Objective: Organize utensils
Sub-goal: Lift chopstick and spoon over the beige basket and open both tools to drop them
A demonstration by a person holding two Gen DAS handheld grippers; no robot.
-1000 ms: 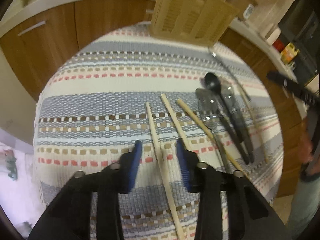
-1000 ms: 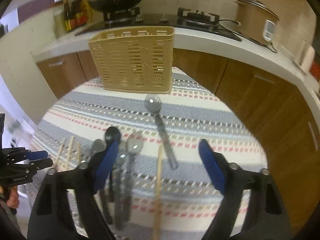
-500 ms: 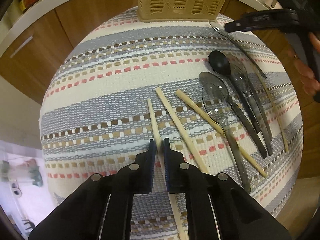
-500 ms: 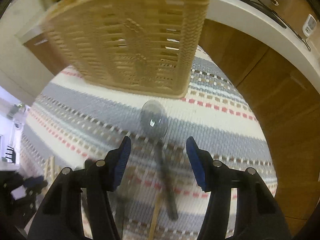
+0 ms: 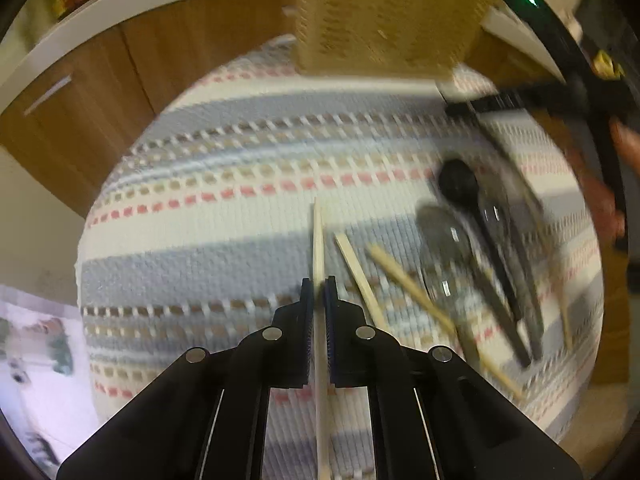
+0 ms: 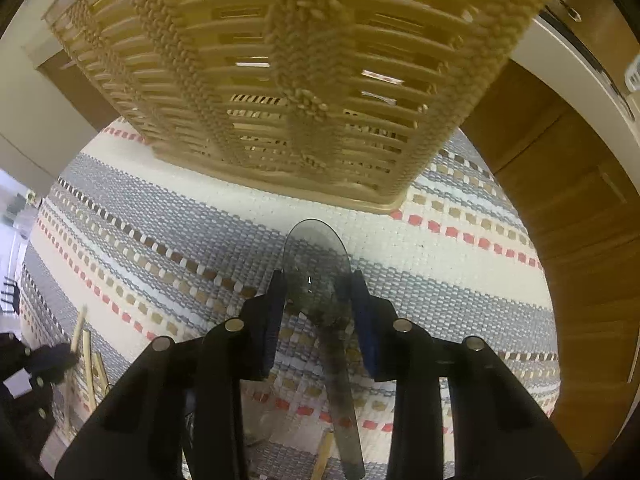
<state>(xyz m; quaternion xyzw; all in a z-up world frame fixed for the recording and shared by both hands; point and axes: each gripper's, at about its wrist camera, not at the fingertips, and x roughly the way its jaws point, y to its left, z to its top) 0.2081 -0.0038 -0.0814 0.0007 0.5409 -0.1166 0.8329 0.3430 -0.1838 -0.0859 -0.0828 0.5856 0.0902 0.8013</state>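
Left gripper (image 5: pixel 319 280) clamped on a chopstick (image 5: pixel 318 236), right gripper (image 6: pixel 318 280) closing around a clear spoon (image 6: pixel 320 256) at lower centre: squeeze firmly, lift level toward the basket (image 6: pixel 304 80).

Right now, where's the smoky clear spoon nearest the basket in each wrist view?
Left wrist: upper right, blurred; the spoon runs down from under the right hand-held gripper, whose tips hide the bowl.
Right wrist: centre; the bowl lies between that gripper's blue pads, handle trailing toward the bottom edge.
Shared landmark: the beige slotted basket on the striped cloth, just beyond the spoon in both.
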